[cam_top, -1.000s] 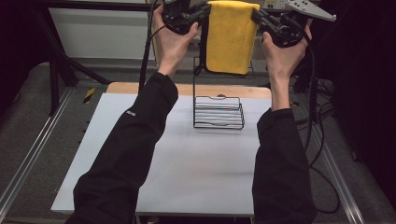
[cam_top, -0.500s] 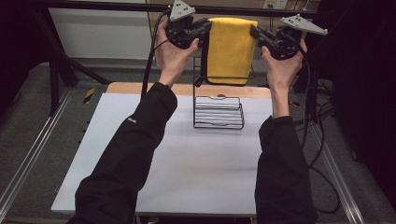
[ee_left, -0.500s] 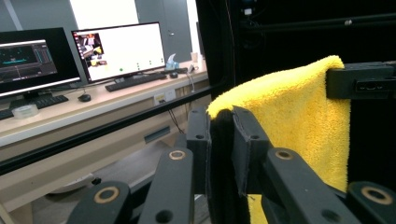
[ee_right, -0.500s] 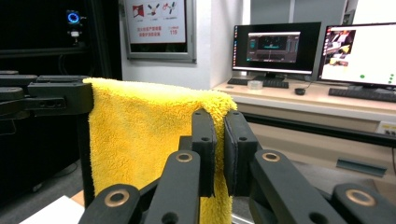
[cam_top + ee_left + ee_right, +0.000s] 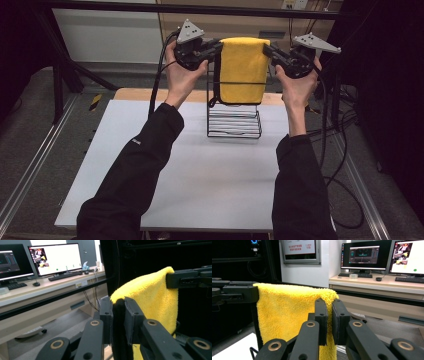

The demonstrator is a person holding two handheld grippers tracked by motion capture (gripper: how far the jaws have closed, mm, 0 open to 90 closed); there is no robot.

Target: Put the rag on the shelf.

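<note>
The yellow towel [image 5: 244, 67] hangs folded in the air between the left tongs [image 5: 216, 48] and the right tongs [image 5: 270, 51], each clamped on one top corner, so its upper edge runs level from hand to hand directly above the black wire rack [image 5: 234, 112] standing on the white bench [image 5: 200, 170]; both hands are equally near, and the move to come is likely straight down to drape it over the rack's top bar. The high view gives that towel-over-rack alignment, while the left gripper view shows the black-edged fold pinched between the pads [image 5: 131, 315], and the right gripper view shows the pads [image 5: 321, 315] closed on the pile.
</note>
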